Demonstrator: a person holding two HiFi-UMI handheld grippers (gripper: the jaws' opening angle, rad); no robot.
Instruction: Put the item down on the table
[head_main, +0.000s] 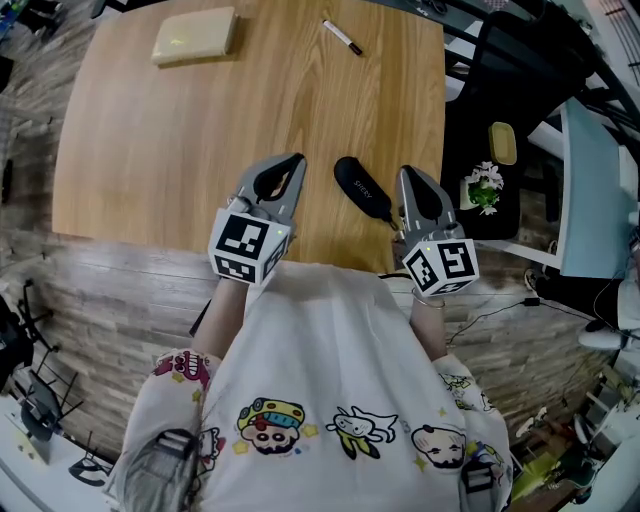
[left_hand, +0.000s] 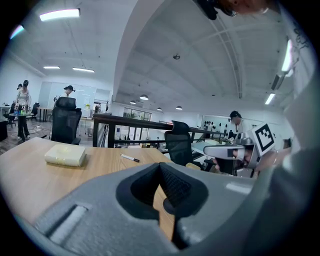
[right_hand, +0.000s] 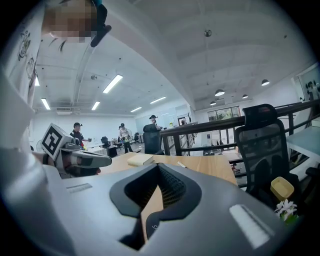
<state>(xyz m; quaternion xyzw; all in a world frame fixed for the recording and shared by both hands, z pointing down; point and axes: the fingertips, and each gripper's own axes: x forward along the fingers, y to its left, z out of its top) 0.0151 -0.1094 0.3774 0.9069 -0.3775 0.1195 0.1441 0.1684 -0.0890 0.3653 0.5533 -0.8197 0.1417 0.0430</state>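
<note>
Head view, left gripper (head_main: 296, 162) and right gripper (head_main: 405, 173) side by side over table (head_main: 150, 150), fingers together, empty

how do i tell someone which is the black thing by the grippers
On the wooden table, look to the near edge, between the left gripper and the right gripper. The black oblong case lies aslant, beside the right gripper's tip. It alone is dark and rounded; the pale yellow block and the thin pen lie far across the table.

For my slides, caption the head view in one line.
Left gripper and right gripper, both shut, flank a black case on the wooden table.
</note>
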